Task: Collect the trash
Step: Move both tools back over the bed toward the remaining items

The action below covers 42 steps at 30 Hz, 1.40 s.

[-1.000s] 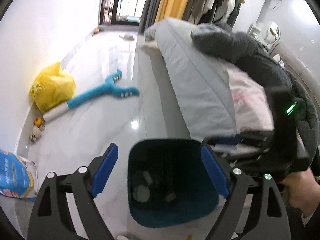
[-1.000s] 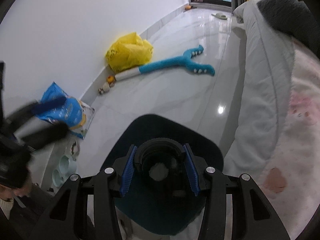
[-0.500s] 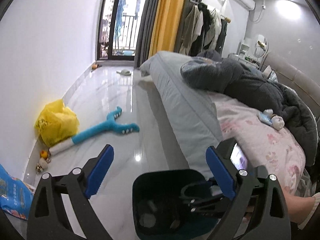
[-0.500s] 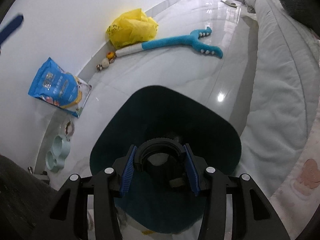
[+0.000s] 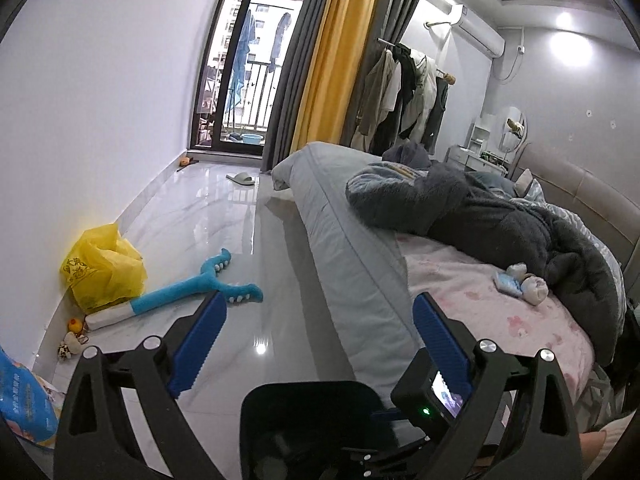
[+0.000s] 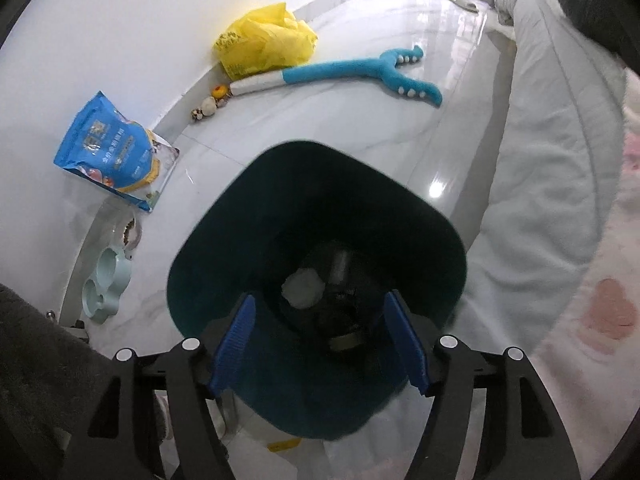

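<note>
Dark teal plastic fills my right wrist view: one trash bin (image 6: 432,216), its mouth directly under and ahead of my right gripper (image 6: 320,336). Those jaws have just been opening and now stand apart, nothing pressed between the two blue pads (image 6: 236,340). Past the tips, down in the bin, I count one white crumpled wad (image 6: 302,289), one pale cylinder (image 6: 340,266) and one dark ring-shaped piece (image 6: 340,336) lying loose, blurred. Beyond the bin, left of the jaws, lie one blue bag (image 6: 116,152), one yellow bag (image 6: 264,42) and one long blue plush toy (image 6: 352,74).

My left gripper (image 5: 320,344) has its jaws spread wide with nothing between them. The same bin (image 5: 304,390) sits low between its fingers, with the right gripper's body just inside the right finger. One bed (image 5: 360,272) runs ahead to the right of the jaws, one slipper (image 5: 240,178) far ahead on the floor.
</note>
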Available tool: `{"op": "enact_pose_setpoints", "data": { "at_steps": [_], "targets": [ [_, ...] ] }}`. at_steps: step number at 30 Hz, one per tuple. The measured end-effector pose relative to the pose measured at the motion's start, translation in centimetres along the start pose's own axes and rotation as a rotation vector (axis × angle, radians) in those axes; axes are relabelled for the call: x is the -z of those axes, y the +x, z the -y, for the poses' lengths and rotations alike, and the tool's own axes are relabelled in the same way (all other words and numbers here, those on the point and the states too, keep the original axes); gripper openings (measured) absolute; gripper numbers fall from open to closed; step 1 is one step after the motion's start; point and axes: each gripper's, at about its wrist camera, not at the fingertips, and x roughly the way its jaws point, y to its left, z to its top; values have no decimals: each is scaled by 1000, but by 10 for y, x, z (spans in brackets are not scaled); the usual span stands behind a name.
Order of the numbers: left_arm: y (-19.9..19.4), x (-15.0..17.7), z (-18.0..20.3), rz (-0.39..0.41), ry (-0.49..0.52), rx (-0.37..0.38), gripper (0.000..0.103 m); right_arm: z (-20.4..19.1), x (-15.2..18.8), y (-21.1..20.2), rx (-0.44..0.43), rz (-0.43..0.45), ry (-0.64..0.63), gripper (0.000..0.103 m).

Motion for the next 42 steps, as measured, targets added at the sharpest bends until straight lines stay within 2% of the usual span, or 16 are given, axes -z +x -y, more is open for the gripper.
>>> {"op": "enact_pose_setpoints", "data": {
  "at_steps": [8, 15, 30, 42],
  "targets": [
    [1, -10, 21, 46, -7, 26, 97, 10, 6, -38, -27, 80, 7, 70],
    [12, -13, 43, 46, -15, 56, 97, 30, 10, -84, -32, 213, 30, 71],
    [50, -21, 96, 32, 8, 113, 97, 96, 21, -149, 33, 407, 83, 74],
    [93, -20, 131, -12, 32, 143, 97, 170, 39, -180, 122, 468, 157, 75]
  ]
}}
